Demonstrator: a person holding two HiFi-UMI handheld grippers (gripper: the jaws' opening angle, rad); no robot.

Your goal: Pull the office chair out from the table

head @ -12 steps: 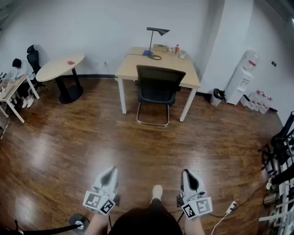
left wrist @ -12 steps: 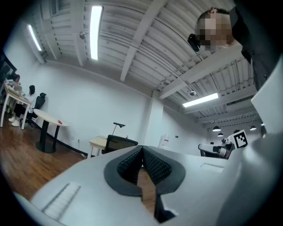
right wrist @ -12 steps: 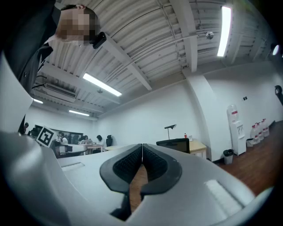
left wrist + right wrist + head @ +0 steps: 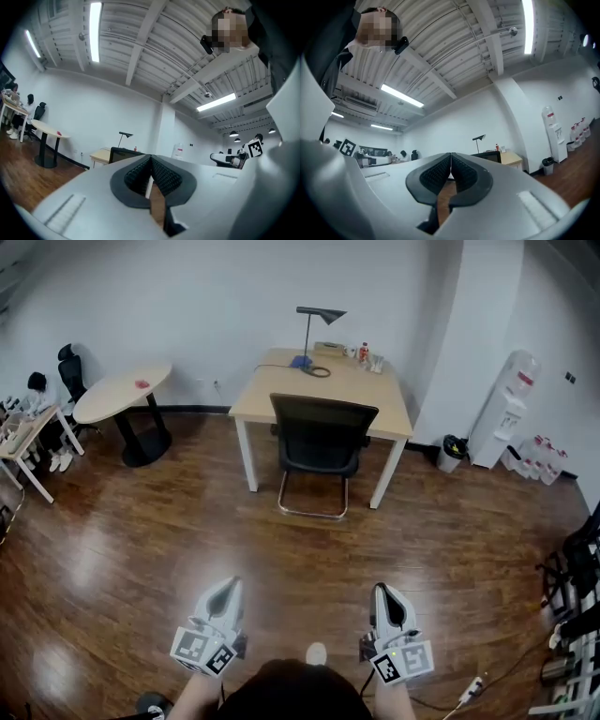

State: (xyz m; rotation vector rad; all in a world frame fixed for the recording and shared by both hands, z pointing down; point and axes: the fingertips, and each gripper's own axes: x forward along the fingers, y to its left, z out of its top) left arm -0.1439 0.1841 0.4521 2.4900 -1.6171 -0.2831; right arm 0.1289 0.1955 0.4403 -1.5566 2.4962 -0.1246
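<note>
Two grippers, says the first speaker: how do their jaws stand?

The second answers: the left gripper, grey with black ribbed pads, has its jaws pressed together with nothing between them. The right gripper is the same, closed and empty. In the head view both are held low in front of the person, side by side, pointing toward the rectangular light wooden table on white legs.

The first asks: and the black office chair with the chrome sled base?

The second replies: it is pushed in close at the table's near side with its back toward the person. It is well apart from both grippers, with the glossy brown wooden floor between. A slim black desk lamp stands near the table's far edge. Left of the table is a round pale table on a black pedestal. Right of the table sit a small black waste bin and, beyond it, a white water dispenser by the wall.
</note>
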